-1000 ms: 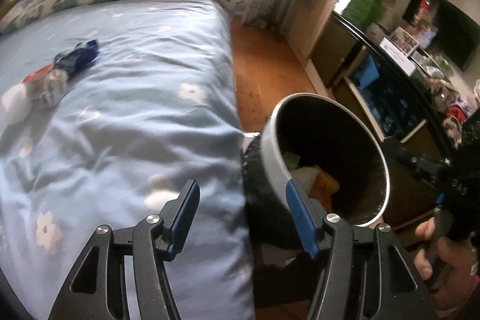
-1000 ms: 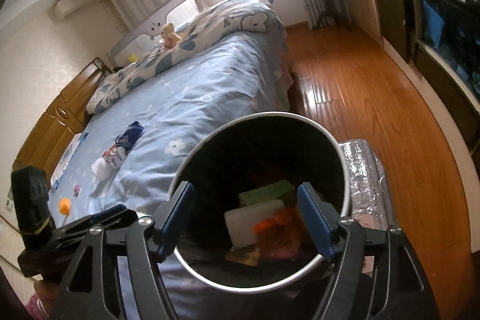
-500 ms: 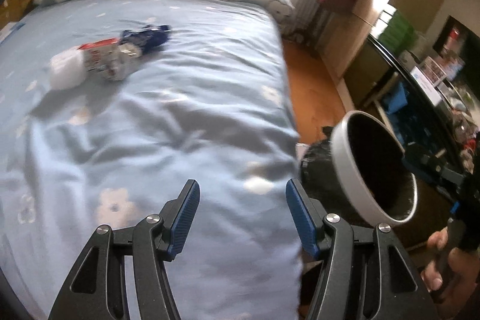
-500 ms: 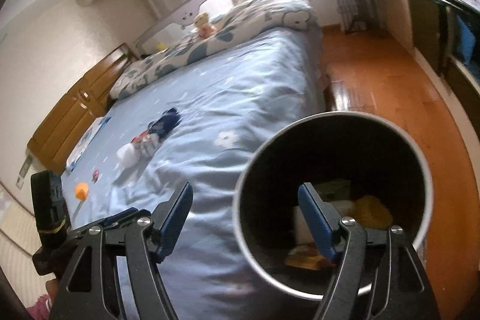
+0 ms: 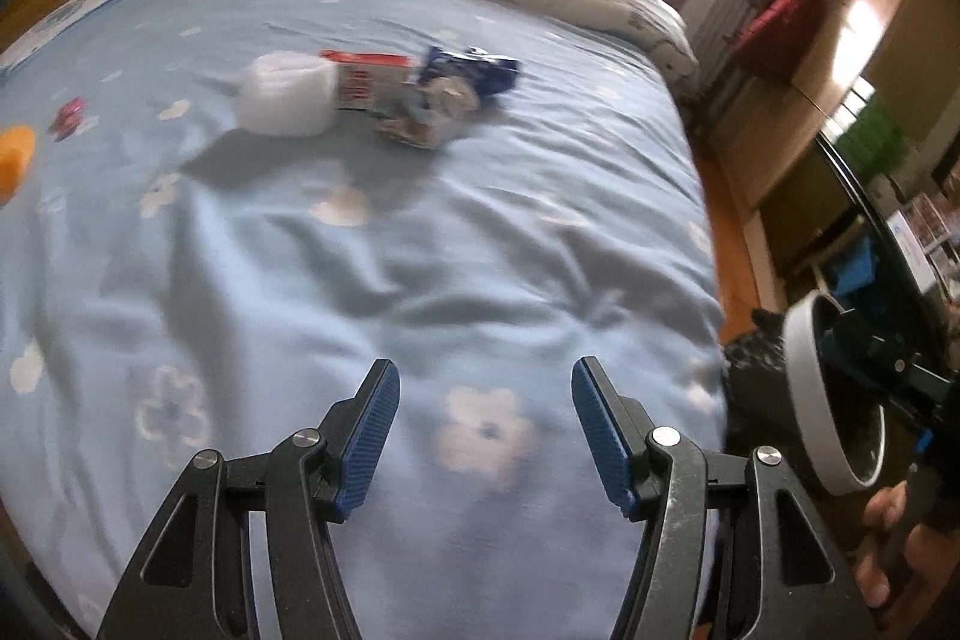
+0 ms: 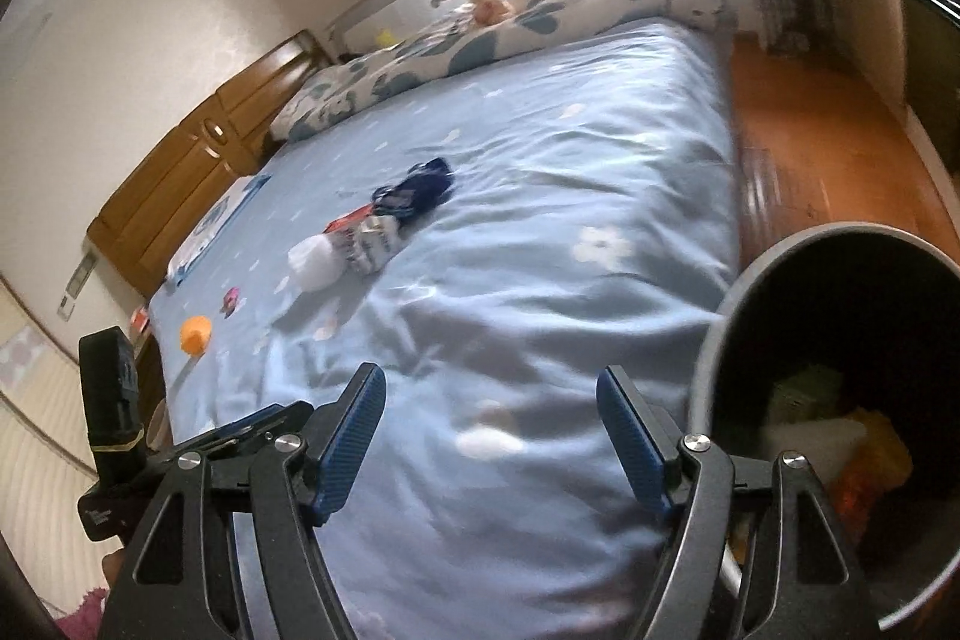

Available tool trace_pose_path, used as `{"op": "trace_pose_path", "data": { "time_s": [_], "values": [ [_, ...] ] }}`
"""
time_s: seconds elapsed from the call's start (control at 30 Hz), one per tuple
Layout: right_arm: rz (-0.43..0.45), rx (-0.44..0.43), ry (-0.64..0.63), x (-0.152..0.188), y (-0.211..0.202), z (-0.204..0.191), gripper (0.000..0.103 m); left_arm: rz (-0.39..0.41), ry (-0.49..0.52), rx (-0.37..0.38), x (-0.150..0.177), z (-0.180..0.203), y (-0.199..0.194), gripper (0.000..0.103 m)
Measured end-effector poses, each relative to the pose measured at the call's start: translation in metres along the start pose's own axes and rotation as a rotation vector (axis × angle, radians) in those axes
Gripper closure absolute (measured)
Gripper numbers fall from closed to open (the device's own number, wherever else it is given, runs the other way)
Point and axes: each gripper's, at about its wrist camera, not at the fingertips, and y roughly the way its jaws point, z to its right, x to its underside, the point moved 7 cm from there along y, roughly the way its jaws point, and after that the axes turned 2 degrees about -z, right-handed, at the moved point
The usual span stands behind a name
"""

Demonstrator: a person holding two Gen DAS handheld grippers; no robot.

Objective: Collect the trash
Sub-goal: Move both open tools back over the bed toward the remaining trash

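Both tongs, the left tongs (image 5: 483, 430) and the right tongs (image 6: 489, 439), are spread wide and hold nothing. The trash pile (image 5: 384, 97) (a white wad, a red box, crinkly wrappers) lies on the blue bed (image 5: 420, 250) at 11 o'clock. The trash bin (image 6: 840, 400) waits at 3 o'clock. The wad looks soft, so it may slip out.

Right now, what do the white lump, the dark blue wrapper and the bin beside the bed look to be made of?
White lump: soft crumpled tissue or paper, matte and fuzzy-edged; blur leaves it open.
Dark blue wrapper: thin plastic film, creased and glossy, with printed white marks.
Bin: rigid, likely metal or plastic, with a smooth pale rim and a dark inside; the material cannot be settled.
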Motion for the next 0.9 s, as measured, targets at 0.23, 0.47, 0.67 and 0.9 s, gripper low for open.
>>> {"op": "trace_pose_path", "data": {
  "time_s": [0.23,0.47,0.67,0.9],
  "values": [
    [-0.045,-0.042,-0.044,-0.007,0.041,-0.039,0.028,0.02,-0.054,-0.052,-0.023,-0.044,0.002,0.043],
    [-0.096,-0.07,-0.08,-0.015,0.086,-0.067,0.028,0.042,-0.089,-0.113,-0.044,-0.082,0.007,0.042],
    [-0.116,-0.084,-0.102,-0.03,0.123,-0.085,0.028,0.057,-0.099,-0.136,-0.07,-0.104,0.021,0.04],
    [-0.14,-0.089,-0.106,-0.053,0.175,-0.101,0.028,0.065,-0.072,-0.137,-0.11,-0.128,0.056,0.036]
  ]
}}
